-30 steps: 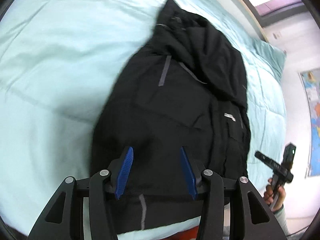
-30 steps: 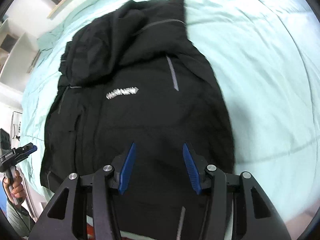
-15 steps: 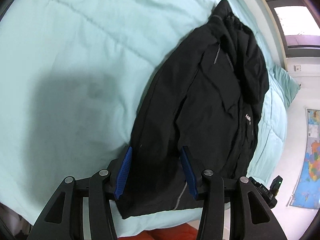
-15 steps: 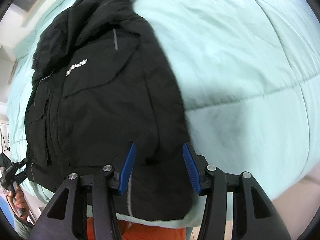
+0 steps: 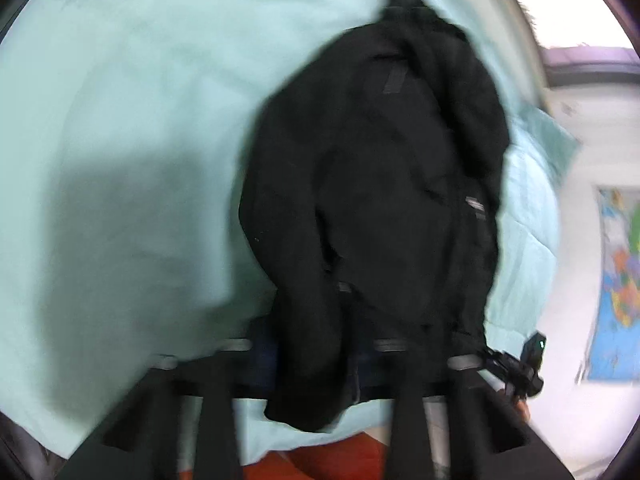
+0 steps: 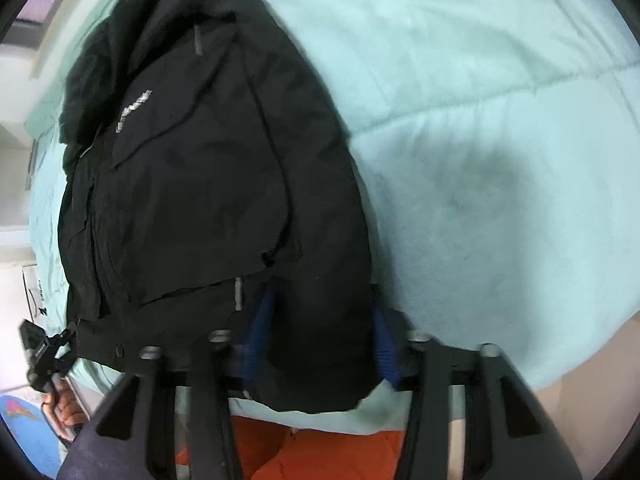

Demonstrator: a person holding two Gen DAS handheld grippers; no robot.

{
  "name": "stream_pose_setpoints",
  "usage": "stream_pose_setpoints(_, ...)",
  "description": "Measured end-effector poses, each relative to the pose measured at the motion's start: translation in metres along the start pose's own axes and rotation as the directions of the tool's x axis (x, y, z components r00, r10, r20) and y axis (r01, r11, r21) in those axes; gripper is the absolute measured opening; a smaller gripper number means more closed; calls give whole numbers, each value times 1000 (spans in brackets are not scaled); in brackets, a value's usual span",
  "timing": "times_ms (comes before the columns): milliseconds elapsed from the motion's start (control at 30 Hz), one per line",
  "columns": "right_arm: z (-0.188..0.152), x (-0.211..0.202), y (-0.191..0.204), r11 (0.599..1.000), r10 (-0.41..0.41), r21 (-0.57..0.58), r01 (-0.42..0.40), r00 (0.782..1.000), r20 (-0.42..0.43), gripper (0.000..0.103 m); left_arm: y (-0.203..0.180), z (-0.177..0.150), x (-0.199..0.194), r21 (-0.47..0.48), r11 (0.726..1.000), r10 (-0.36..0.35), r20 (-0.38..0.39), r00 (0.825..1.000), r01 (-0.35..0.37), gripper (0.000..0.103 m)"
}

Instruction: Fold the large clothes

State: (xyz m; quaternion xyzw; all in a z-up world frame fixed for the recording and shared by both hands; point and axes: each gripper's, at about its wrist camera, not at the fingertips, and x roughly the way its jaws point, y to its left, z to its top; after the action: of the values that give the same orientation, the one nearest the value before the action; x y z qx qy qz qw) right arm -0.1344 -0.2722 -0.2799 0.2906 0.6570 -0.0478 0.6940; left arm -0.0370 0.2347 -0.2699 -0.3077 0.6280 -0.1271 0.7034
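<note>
A large black jacket [image 5: 384,184] with grey strips lies lengthwise on a mint green bed cover [image 5: 132,92]. In the left wrist view my left gripper [image 5: 308,364] is at the jacket's near hem corner, with black cloth bunched between its fingers; the view is blurred. In the right wrist view the jacket [image 6: 200,168] shows a white logo. My right gripper [image 6: 320,344] is at the other hem corner, jaws wide apart, with cloth draped between the blue pads [image 6: 262,320].
The bed's near edge and an orange surface [image 6: 320,452] lie below the grippers. The other gripper and hand show at each view's edge [image 5: 520,368] [image 6: 44,356]. A map [image 5: 620,280] hangs on the right wall.
Both grippers have dropped to the jacket's near hem. Cloth now lies between the fingers of each, and the hem is bunched up. The left view has become blurred.
</note>
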Motion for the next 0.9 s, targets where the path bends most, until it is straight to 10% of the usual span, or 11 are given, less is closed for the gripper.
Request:
stream_pose_setpoints(167, 1, -17, 12, 996, 76, -37, -76, 997, 3, 25, -19, 5, -9, 44, 993, -110, -13, 994, 110, 24)
stream_pose_setpoints(367, -1, 3, -5, 996, 80, 49, -77, 994, -77, 54, 2, -1, 19, -44, 998, -48, -98, 994, 44, 67)
stream_pose_setpoints(533, -7, 8, -8, 990, 134, 65, -129, 987, -86, 43, 12, -6, 26, -83, 994, -79, -85, 993, 72, 61)
stream_pose_setpoints(600, -3, 2, -2, 987, 159, 44, -157, 985, -66, 23, 7, -2, 20, -67, 989, -135, -62, 989, 131, 29)
stream_pose_setpoints(900, 31, -64, 27, 979, 201, -47, -198, 975, 88, 18, -58, 42, -29, 57, 972, -231, 79, 970, 227, 23)
